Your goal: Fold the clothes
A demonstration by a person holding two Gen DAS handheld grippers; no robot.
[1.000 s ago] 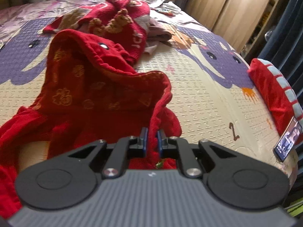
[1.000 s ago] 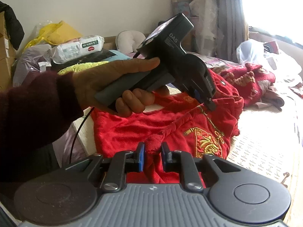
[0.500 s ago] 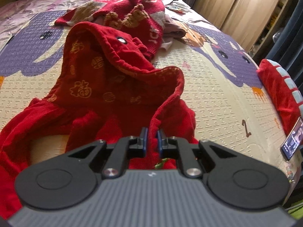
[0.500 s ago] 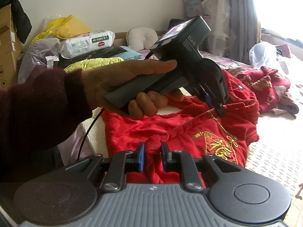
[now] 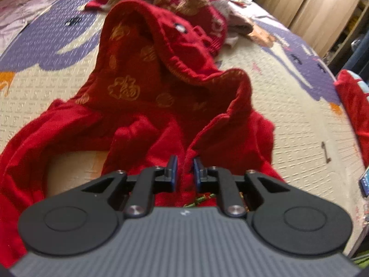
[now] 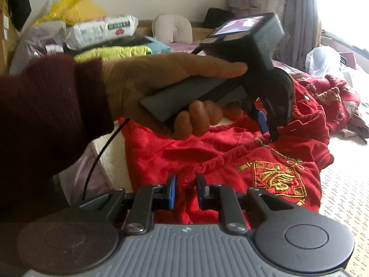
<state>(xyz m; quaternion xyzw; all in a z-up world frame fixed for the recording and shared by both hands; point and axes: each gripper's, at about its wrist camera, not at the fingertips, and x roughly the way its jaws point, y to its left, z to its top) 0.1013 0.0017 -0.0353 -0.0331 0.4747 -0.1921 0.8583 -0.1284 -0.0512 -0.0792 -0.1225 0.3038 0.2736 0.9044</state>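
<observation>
The left wrist view is smeared by motion blur, so the gold motifs on the red hooded garment [image 5: 143, 87] cannot be read. A phone [image 5: 364, 182] at the right edge is cut off. In the right wrist view the left hand-held gripper [image 6: 268, 127] hides its own pinch point on the cloth.

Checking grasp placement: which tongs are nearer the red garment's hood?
Left. The left tongs pinch the front edge just below the hood; the right tongs grip the red garment farther down, away from it.
</observation>
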